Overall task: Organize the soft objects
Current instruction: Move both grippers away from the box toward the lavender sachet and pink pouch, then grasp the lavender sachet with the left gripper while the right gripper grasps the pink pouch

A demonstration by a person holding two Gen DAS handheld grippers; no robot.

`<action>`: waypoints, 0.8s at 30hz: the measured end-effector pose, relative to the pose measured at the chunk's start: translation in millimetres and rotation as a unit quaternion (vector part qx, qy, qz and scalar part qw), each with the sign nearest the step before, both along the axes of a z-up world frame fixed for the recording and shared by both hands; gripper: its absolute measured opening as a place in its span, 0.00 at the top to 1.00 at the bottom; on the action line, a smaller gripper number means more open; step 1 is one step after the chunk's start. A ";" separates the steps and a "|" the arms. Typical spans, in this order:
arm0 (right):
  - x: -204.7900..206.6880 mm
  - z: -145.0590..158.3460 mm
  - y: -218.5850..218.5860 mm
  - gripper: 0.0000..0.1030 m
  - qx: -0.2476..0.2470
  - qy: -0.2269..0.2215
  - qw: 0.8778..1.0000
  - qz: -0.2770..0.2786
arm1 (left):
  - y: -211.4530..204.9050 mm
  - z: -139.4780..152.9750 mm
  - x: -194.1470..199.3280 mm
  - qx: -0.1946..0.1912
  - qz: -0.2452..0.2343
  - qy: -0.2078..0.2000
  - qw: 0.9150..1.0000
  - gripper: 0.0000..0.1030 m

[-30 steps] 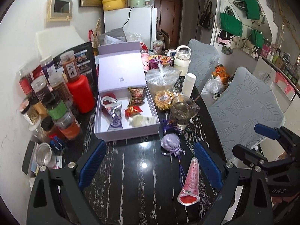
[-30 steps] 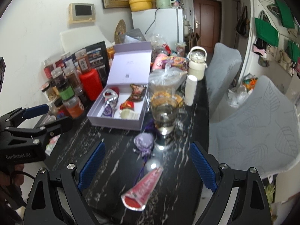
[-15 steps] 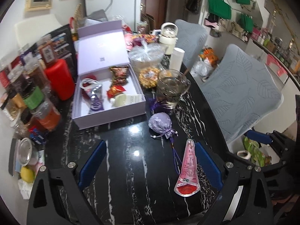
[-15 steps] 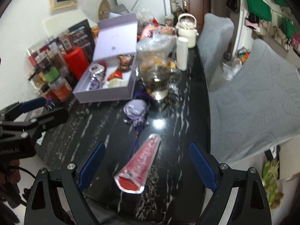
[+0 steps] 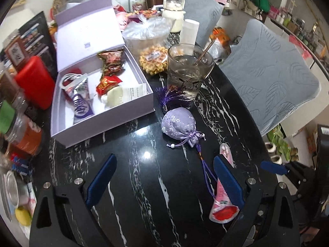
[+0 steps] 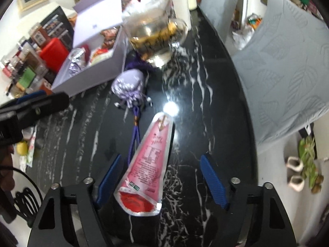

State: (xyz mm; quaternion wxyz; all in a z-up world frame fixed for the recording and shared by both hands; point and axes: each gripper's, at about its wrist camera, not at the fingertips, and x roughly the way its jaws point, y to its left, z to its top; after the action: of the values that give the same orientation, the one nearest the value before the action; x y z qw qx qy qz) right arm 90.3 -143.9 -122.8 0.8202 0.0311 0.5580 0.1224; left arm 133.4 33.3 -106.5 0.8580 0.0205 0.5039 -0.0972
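judging from the lavender box (image 5: pixel 141 111), where several packets already lie, we are partway; our right gripper (image 6: pixel 160 183) is closing around the pink pouch (image 6: pixel 148 164) on the black table (image 6: pixel 205 123), pads not yet pressing; our left gripper (image 5: pixel 164 183) hangs wide and empty near the purple sachet (image 5: pixel 178 124), which remains outside.

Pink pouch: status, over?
Right gripper closing around pink pouch, pads not yet touching. Left gripper open, empty. Purple sachet's cord lies alongside pouch.
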 end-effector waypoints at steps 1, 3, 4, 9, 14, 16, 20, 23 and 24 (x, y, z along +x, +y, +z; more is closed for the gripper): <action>0.9 -4.9 0.8 0.28 0.001 0.005 1.000 -0.005 | -0.5 -2.8 3.4 0.000 -0.006 0.001 1.000 0.06; 2.5 -14.2 1.2 0.31 0.005 0.016 1.000 -0.017 | -2.4 -9.4 11.8 0.004 -0.019 0.005 1.000 0.06; 3.3 -17.3 1.1 0.32 0.006 0.020 1.000 -0.022 | -3.9 -12.9 15.5 0.006 -0.024 0.008 1.000 0.06; 6.5 -31.0 1.3 0.33 0.009 0.038 0.998 -0.053 | -10.8 -24.5 34.6 -0.003 -0.049 0.018 0.999 0.06; 8.7 -35.8 7.1 0.33 -0.002 0.035 0.997 -0.066 | -22.6 -35.4 55.8 -0.011 -0.083 0.019 0.996 0.06; 8.3 -38.7 9.1 0.33 -0.005 0.039 0.997 -0.070 | -28.1 -41.4 64.1 -0.012 -0.097 0.021 0.995 0.06; 7.1 -42.6 13.0 0.33 -0.018 0.042 0.995 -0.085 | -39.7 -53.8 79.5 -0.007 -0.124 0.023 0.992 0.06; 7.5 -44.9 17.3 0.35 -0.049 0.035 0.994 -0.093 | -49.9 -63.9 87.9 0.010 -0.142 0.023 0.990 0.06; 7.6 -45.4 17.2 0.38 -0.055 0.032 0.993 -0.097 | -52.4 -66.6 89.8 0.016 -0.146 0.024 0.989 0.06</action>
State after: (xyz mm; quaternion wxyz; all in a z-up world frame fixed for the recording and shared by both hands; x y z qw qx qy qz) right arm 97.9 -126.8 -168.1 0.8103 0.0441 0.5842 0.0108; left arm 223.3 -19.1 -173.1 0.8220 0.1050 0.5172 -0.2142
